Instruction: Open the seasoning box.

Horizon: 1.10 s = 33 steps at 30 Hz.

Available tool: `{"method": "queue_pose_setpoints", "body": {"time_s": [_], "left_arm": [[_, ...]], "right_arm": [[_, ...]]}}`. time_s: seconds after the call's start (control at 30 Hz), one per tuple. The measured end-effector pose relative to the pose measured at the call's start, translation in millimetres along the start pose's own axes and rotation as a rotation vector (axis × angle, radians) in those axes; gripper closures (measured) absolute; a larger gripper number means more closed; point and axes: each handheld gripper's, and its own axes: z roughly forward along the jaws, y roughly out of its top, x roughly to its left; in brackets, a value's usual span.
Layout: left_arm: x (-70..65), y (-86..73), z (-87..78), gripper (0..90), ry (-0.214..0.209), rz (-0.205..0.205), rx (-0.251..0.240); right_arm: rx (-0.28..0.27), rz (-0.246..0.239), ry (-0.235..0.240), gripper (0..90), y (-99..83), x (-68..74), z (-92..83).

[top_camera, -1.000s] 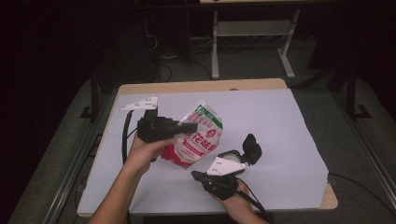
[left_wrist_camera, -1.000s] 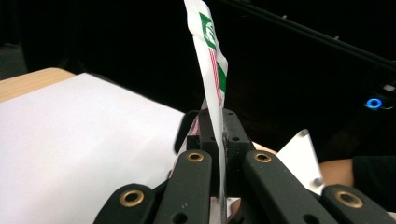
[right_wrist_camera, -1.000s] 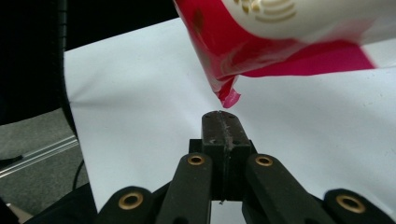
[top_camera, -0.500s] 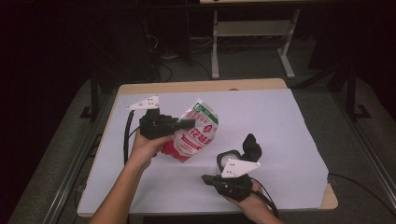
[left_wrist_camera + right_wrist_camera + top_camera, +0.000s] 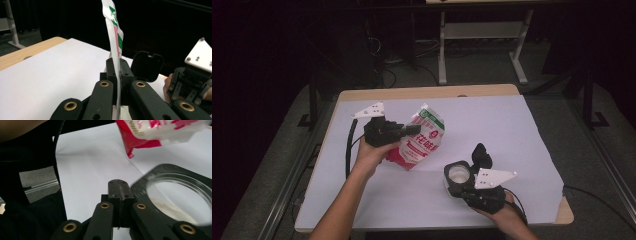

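White sheeting covers the worktop (image 5: 522,130), with dark floor around it. Left tongs (image 5: 411,129) are clenched on the upper edge of the red-and-white bag (image 5: 422,142), holding it tilted above the sheet, apparently ready for pouring. Just beside the bag, nearer the person, stands the open jar (image 5: 458,175), lid hinged back. Right tongs (image 5: 117,188) are clenched empty, touching the jar's rim, probably steadying it.
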Motion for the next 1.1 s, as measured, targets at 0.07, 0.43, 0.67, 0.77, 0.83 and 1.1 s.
{"method": "queue_pose_setpoints", "body": {"time_s": [0.07, 0.43, 0.67, 0.77, 0.83, 1.1], "left_arm": [[2.3, -3.7, -2.3, 89.9, 0.007, -0.005, -0.004], [8.2, -20.0, -21.3, 89.9, 0.045, -0.017, -0.022], [5.9, -22.8, -37.4, 89.8, 0.072, -0.008, -0.017], [5.8, -25.6, -46.2, 89.7, 0.079, -0.014, -0.018], [5.3, -26.7, -51.6, 89.7, 0.094, -0.015, -0.014], [-0.7, -29.0, -66.7, 89.8, 0.126, 0.012, 0.044]], "right_arm": [[-0.007, 0.007, 0.002, 90.0, -1.7, -1.8, -5.2], [-0.046, 0.023, 0.006, 90.0, 1.1, -9.5, -20.6], [-0.066, 0.037, -0.009, 90.0, -1.0, -17.0, -34.3], [-0.069, 0.043, -0.013, 90.0, -2.6, -18.8, -38.4], [-0.067, 0.044, -0.016, 90.0, -3.9, -20.5, -40.9], [-0.048, 0.056, -0.023, 90.0, -9.8, -22.7, -45.0]]}}
